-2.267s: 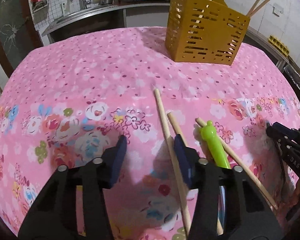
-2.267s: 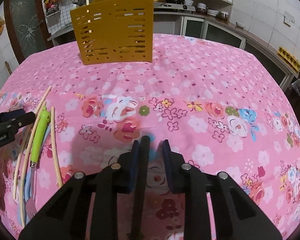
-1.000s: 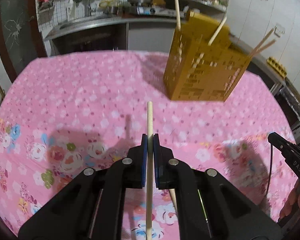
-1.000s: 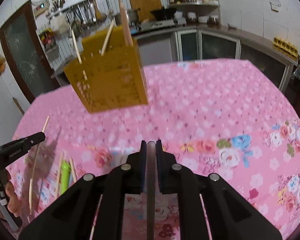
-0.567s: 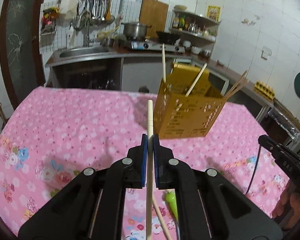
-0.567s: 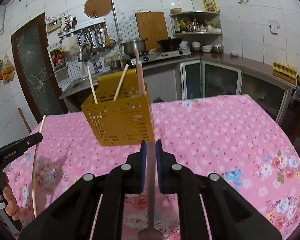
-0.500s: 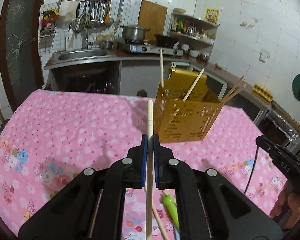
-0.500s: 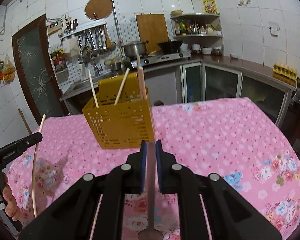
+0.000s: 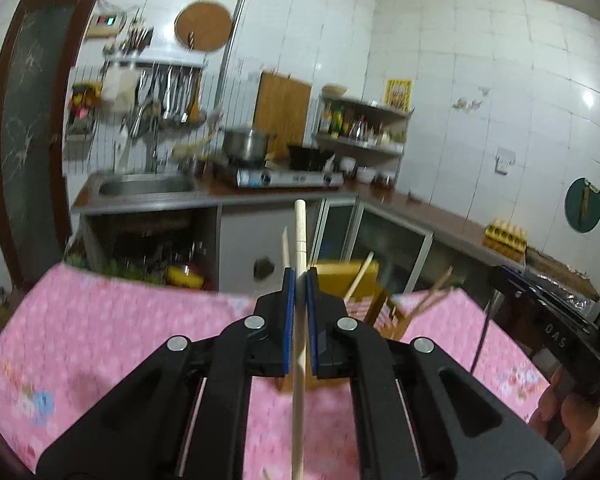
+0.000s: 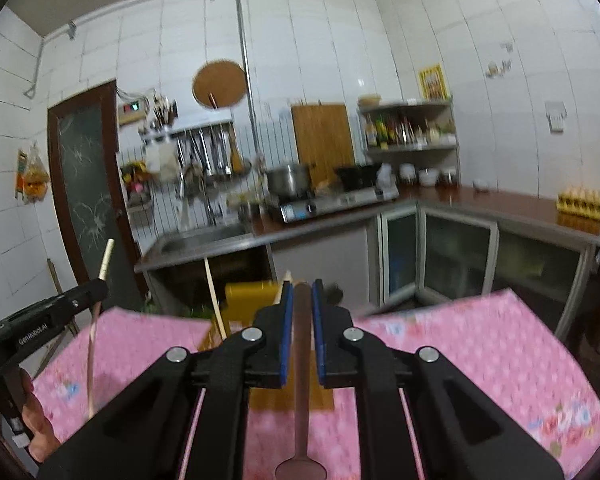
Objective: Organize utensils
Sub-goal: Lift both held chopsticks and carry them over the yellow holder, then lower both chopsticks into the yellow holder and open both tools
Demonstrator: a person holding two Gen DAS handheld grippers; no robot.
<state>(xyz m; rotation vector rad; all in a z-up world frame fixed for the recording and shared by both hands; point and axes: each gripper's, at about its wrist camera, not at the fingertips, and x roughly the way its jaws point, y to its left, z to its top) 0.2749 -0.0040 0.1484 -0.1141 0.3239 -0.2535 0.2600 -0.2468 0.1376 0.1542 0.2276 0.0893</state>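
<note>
The jaws of the left gripper [image 9: 299, 280] are pressed together on a pale wooden chopstick [image 9: 299, 224], which stands almost upright between the blue pads, its square top end above them and its thin end hanging below. The jaws of the right gripper [image 10: 301, 292] are closed as well, on the dark brown handle of a spoon [image 10: 301, 400]; the bowl of the spoon hangs down at the bottom edge of the right wrist view. Both utensils are in the air, above the tabletop [image 9: 100, 320] with its pink flowered cloth. Just behind the two grippers stands the yellow slotted utensil holder [image 10: 246, 300], partly hidden by the fingers, with some chopsticks already leaning inside it. In my judgement the step in hand is the carrying: each hand has one utensil, and neither utensil is in the holder yet. The next move calls for bringing each gripper over the open top of the holder, with the utensil kept nearly vertical so that its lower end goes inside the rim and not against the wall, and only then letting the jaws open. Because the two grippers are near each other, it seems safer to lower them one after the other. Which compartment belongs to the spoon I cannot tell from these views.
</note>
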